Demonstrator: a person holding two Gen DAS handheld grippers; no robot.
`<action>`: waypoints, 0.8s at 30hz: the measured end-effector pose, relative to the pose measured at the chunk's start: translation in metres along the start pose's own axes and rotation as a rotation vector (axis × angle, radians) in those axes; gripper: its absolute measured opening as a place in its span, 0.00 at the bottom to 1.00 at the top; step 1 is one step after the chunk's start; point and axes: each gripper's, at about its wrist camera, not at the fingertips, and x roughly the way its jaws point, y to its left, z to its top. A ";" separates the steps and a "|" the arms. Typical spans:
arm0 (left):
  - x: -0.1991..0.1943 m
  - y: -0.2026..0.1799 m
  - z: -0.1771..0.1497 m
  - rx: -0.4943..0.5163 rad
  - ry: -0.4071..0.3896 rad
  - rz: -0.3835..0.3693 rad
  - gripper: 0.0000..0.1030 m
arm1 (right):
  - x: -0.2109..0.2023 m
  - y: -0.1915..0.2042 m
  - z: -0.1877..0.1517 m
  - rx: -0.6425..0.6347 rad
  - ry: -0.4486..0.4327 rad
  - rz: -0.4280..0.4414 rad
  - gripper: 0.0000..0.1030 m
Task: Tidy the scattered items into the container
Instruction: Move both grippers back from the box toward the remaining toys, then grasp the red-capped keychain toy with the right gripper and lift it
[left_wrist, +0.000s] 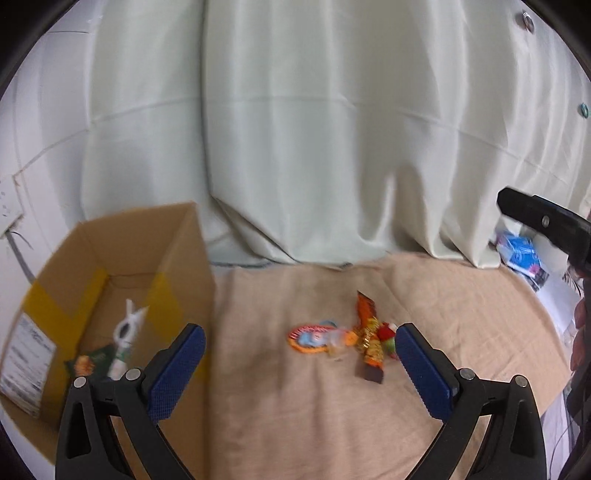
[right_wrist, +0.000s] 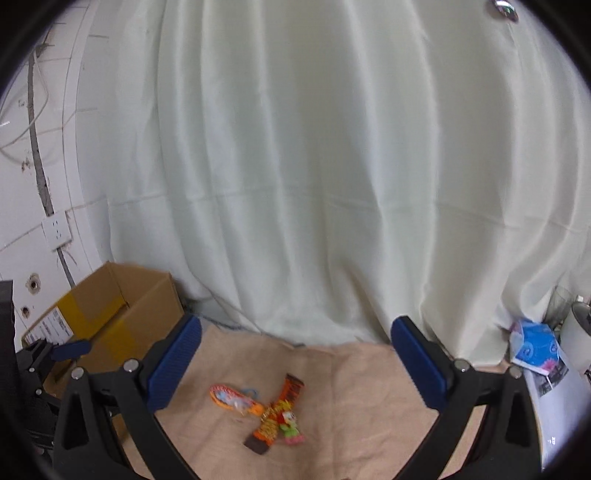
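Both hand-held grippers, left (left_wrist: 301, 345) and right (right_wrist: 295, 339), hung empty with fingers spread apart, probably readied for a pick. The remaining scattered items (left_wrist: 347, 338) lay clustered mid-cloth (left_wrist: 461, 314); the cardboard box (left_wrist: 122, 240) at its left edge already held some.

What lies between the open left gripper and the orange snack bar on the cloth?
Nothing visible. The left gripper hangs open above bare beige cloth, and the orange snack bar lies ahead of its fingertips. A round orange packet and a small green and red item touch the bar's sides.
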 end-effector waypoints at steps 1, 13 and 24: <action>0.006 -0.005 -0.003 0.002 0.011 0.001 1.00 | 0.003 -0.004 -0.008 -0.009 0.014 -0.001 1.00; 0.075 -0.027 -0.057 -0.006 0.145 -0.015 1.00 | 0.062 -0.015 -0.090 -0.057 0.212 0.080 1.00; 0.127 -0.036 -0.077 0.011 0.247 0.008 1.00 | 0.105 -0.022 -0.138 -0.054 0.340 0.109 1.00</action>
